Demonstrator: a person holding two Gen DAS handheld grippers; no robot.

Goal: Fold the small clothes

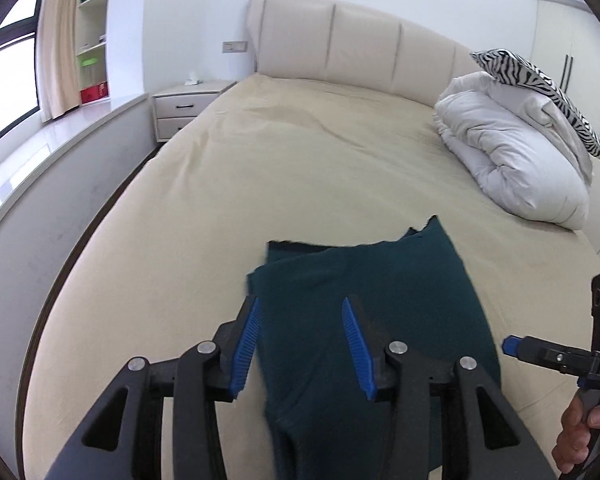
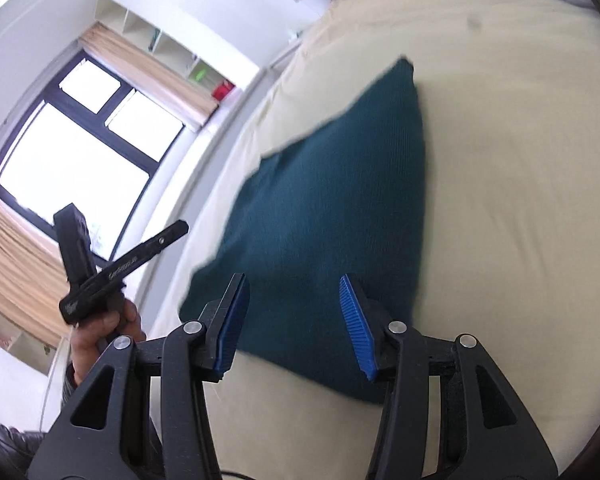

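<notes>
A dark teal garment (image 1: 364,304) lies folded over on the beige bed sheet (image 1: 260,184); it also shows in the right wrist view (image 2: 328,216). My left gripper (image 1: 302,320) is open and empty, its blue pads over the garment's near left part. My right gripper (image 2: 294,304) is open and empty above the garment's near edge. The right gripper's side shows at the right edge of the left wrist view (image 1: 512,346). The left gripper shows held in a hand in the right wrist view (image 2: 112,264).
A folded white duvet (image 1: 516,152) with a zebra-print pillow (image 1: 548,92) sits at the bed's far right. A padded headboard (image 1: 360,40), a bedside table (image 1: 184,108), a window ledge (image 1: 52,136) and shelves (image 1: 92,40) lie beyond.
</notes>
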